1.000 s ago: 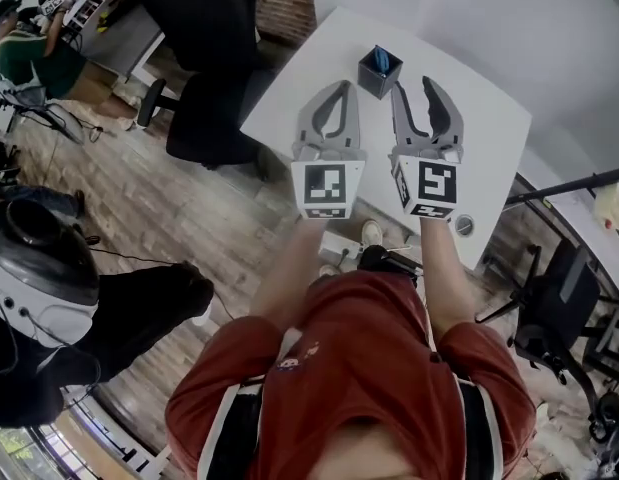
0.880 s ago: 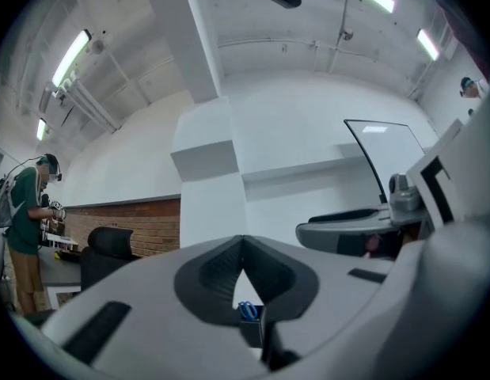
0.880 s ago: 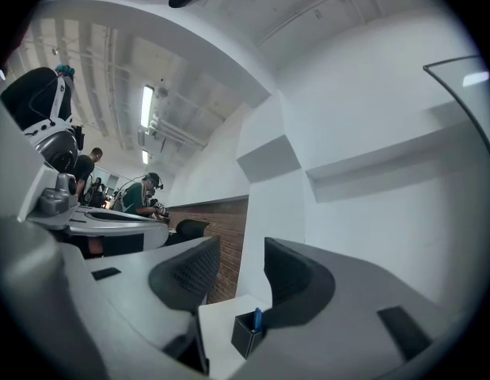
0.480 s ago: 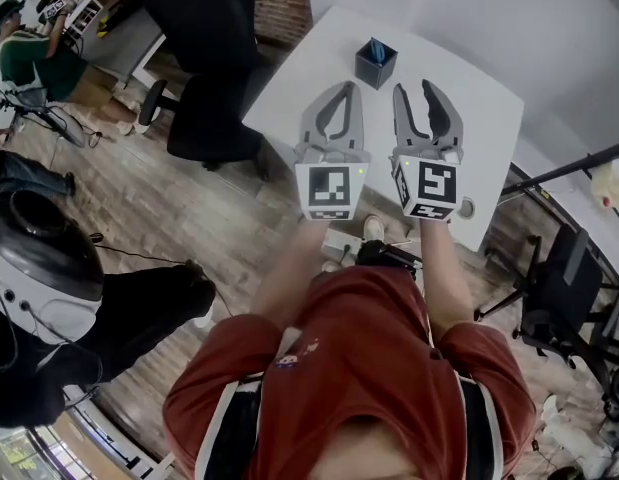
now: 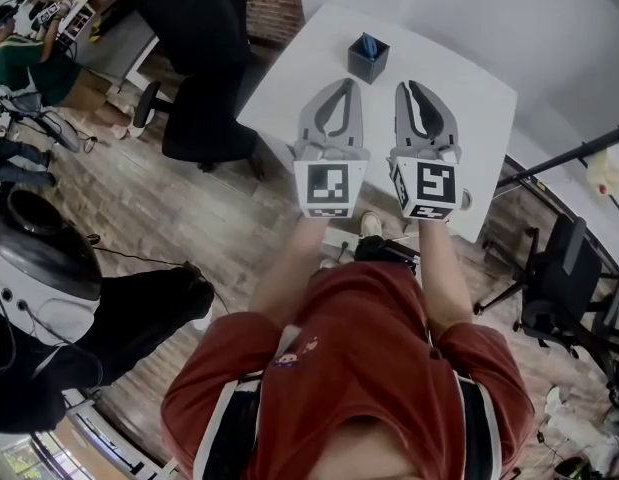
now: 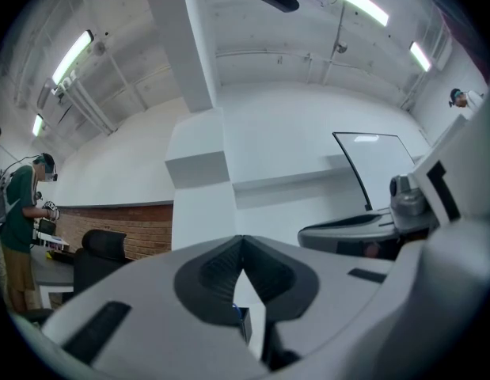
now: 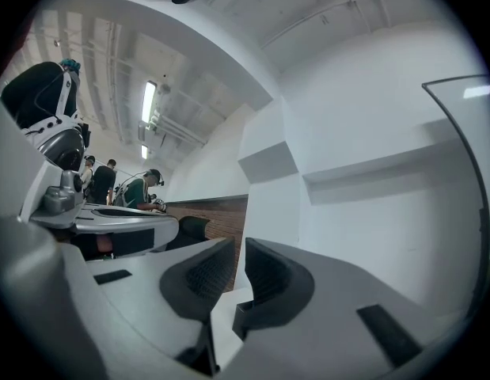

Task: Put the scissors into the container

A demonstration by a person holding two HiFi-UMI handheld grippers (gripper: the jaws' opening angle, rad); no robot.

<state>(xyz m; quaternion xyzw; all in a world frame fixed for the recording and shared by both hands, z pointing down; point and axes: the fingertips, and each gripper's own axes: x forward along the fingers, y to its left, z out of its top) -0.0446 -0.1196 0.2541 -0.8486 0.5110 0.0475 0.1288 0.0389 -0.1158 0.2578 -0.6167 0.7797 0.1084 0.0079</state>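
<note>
You are holding both grippers side by side over the near part of the white table point(image 5: 469, 108), whose near edge is passing under their marker cubes. A black chair point(image 5: 199, 118) is standing off the table's left corner, and bare tabletop is lying open ahead. The container point(image 5: 366, 65) is standing near the far edge, well ahead of both grippers, with the blue-handled scissors point(image 5: 369, 45) inside it. Your left gripper point(image 5: 342, 84) point(image 6: 242, 240) is holding its jaws tip to tip, empty. Your right gripper point(image 5: 413, 88) point(image 7: 237, 248) is closing its jaws, a narrow gap showing, with nothing between them.
</note>
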